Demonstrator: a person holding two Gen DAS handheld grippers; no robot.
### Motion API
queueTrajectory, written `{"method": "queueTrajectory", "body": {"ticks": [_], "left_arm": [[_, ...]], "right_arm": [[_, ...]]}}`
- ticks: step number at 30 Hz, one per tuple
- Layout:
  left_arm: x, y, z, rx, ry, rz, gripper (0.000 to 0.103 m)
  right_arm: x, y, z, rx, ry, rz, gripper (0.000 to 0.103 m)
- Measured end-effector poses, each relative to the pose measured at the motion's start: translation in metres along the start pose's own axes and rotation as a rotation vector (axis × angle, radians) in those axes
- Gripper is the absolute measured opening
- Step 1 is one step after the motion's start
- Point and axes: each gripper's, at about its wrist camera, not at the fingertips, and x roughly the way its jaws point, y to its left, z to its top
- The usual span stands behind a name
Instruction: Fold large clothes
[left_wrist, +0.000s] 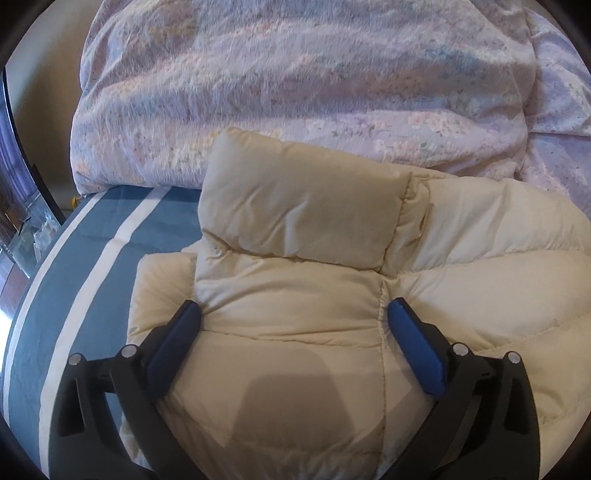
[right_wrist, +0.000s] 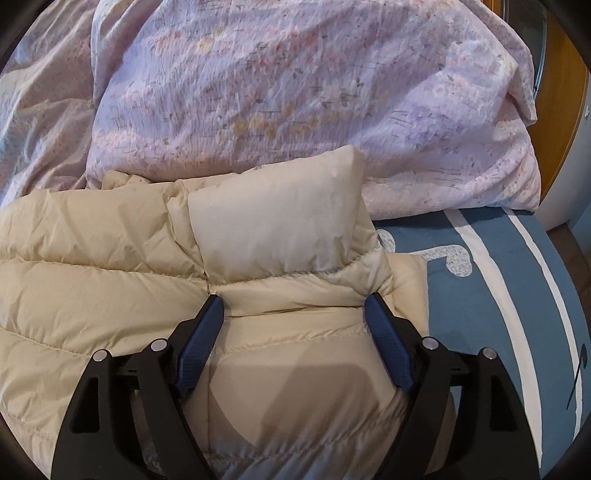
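Observation:
A cream puffer jacket (left_wrist: 480, 258) lies on the bed, quilted in wide puffy bands. In the left wrist view its stand-up collar (left_wrist: 295, 221) rises just ahead of my left gripper (left_wrist: 293, 306). That gripper's blue fingers (left_wrist: 177, 343) stand wide apart, one on each side of a puffed band below the collar. In the right wrist view the jacket (right_wrist: 92, 240) spreads to the left, and the collar's other end (right_wrist: 277, 229) stands ahead of my right gripper (right_wrist: 294, 300). Its blue pads (right_wrist: 388, 343) also straddle a puffed band at the jacket's right edge without squeezing it.
A bulky floral pink-lilac duvet (left_wrist: 295, 74) (right_wrist: 295, 92) is heaped behind the jacket. The bed cover is blue with white stripes (left_wrist: 74, 277) (right_wrist: 498, 295). Dark furniture (left_wrist: 14, 206) stands past the bed's left edge, a wooden panel (right_wrist: 561, 110) past its right.

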Motion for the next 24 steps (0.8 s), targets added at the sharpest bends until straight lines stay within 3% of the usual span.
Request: {"method": "queueTrajectory", "body": {"ticks": [24], "left_arm": [[0.014,0.005,-0.001,-0.005,0.037,0.021,0.101]], "right_arm": [[0.005,0.000,0.003,0.010,0.007,0.003,0.083]]}}
